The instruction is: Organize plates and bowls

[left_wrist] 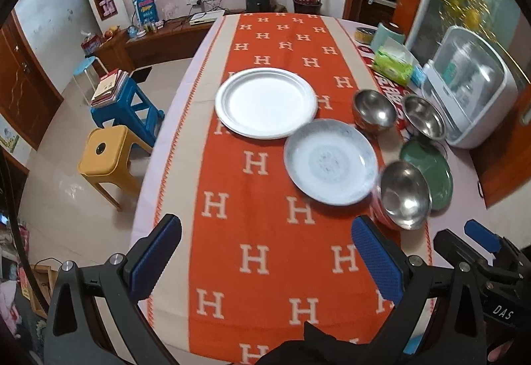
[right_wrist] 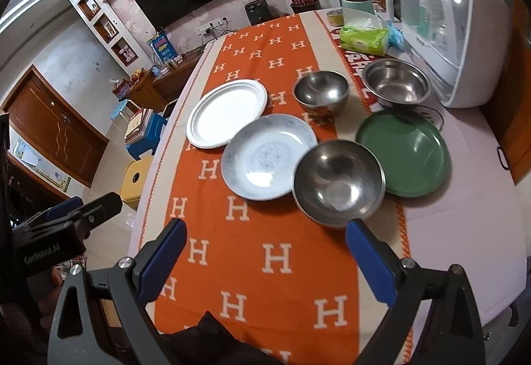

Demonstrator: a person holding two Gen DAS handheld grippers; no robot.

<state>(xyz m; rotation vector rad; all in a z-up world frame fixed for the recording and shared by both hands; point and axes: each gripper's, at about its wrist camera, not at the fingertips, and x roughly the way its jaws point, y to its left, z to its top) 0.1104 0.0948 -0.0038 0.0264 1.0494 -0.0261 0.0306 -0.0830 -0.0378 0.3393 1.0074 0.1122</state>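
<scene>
Runner [right_wrist: 262, 265] lies lengthwise down the table [right_wrist: 464, 232], running ahead of the right gripper [right_wrist: 265, 260]. Nearest bowl [right_wrist: 338, 181] sits just ahead of its right finger. Left of that bowl, touching it: speckled plate [right_wrist: 268, 156]. Farther ahead-left, paper plate [right_wrist: 227, 112], its near edge under the speckled plate's rim. Right of nearest bowl: flat dish [right_wrist: 406, 154], partly behind it. Beyond, two more bowls, left one [right_wrist: 321, 93] on the runner, right one [right_wrist: 395, 86] off it. Steriliser [right_wrist: 454, 43] far right.

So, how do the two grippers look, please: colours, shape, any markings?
Both match: the left gripper and the right gripper have black triangular frames with silver bolts and blue textured pads. White lettering marks each body: "DAS" on the right gripper's, "GenRobot.AI" on the left's.
</scene>
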